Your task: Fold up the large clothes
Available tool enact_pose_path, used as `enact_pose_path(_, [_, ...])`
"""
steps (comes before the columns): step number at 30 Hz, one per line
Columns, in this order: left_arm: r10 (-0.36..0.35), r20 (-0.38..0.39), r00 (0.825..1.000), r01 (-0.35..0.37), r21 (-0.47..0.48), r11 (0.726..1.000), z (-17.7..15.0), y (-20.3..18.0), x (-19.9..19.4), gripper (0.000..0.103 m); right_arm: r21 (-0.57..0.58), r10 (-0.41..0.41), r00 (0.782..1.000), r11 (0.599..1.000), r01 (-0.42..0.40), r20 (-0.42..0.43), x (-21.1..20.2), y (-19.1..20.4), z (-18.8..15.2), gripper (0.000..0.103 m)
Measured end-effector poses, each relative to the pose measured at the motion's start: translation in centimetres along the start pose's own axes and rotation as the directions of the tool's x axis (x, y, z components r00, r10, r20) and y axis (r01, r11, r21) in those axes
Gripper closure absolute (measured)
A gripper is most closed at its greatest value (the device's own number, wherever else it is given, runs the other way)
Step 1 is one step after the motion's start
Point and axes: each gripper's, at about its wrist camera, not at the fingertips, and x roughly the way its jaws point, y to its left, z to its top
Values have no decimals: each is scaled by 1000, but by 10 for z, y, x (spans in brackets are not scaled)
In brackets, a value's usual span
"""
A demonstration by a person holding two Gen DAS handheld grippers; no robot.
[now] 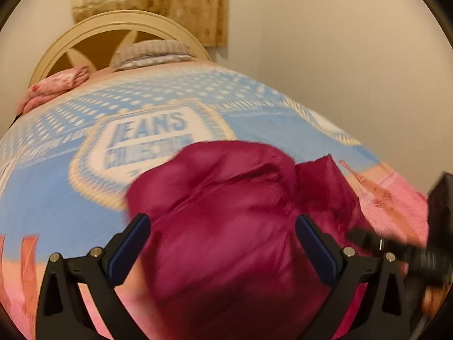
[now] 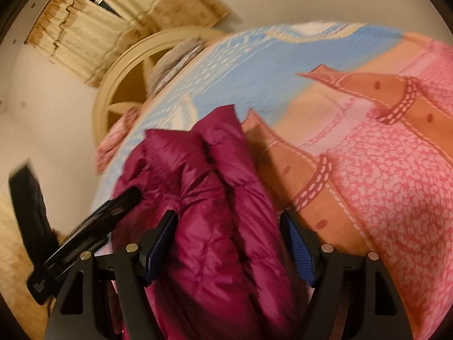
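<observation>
A puffy magenta jacket (image 1: 226, 187) lies bunched and folded on the bed, near its foot end. In the left wrist view my left gripper (image 1: 222, 240) straddles a thick fold of it, jaws wide, both blue pads against the fabric. My right gripper (image 2: 230, 240) holds another thick fold of the jacket (image 2: 198, 181) the same way, jaws wide apart and the padding filling the gap. Each gripper shows in the other's view as a blurred black shape: the right gripper (image 1: 396, 252) beside the jacket's right side, the left gripper (image 2: 113, 212) at its left side.
The bed carries a blue, pink and orange printed blanket (image 1: 56, 198) (image 2: 382, 184). At its head stand a cream headboard (image 1: 113, 28), a striped pillow (image 1: 153, 53) and a pink bundle (image 1: 56, 85). A beige curtain (image 1: 155, 0) hangs behind; a plain wall runs along the bed's far side.
</observation>
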Motion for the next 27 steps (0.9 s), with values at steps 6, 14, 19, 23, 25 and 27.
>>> enact_pose_path(6, [-65, -61, 996, 60, -78, 995, -45, 36, -1, 0, -136, 34, 998, 990, -40, -43, -3, -2, 19, 28])
enact_pose_path(14, [-247, -72, 966, 228, -212, 950, -52, 35, 13, 6, -39, 197, 963, 977, -207, -182, 19, -22, 22, 56])
enact_pose_path(19, [-224, -51, 973, 211, -188, 959, -55, 30, -16, 34, -3, 274, 942, 960, -279, -194, 11, -24, 14, 73])
enact_pose_path(23, [-204, -10, 979, 198, -192, 961, -61, 36, -53, 45, -18, 306, 929, 949, -316, -209, 1, -9, 0, 76])
enact_pose_path(25, [-195, 6, 981, 192, -194, 962, -64, 41, -71, 45, -27, 327, 918, 940, -341, -223, -4, 5, -10, 77])
enact_pose_path(27, [-161, 22, 987, 163, -192, 968, -70, 48, -94, 45, -50, 342, 908, 930, -364, -240, -6, 25, -21, 77])
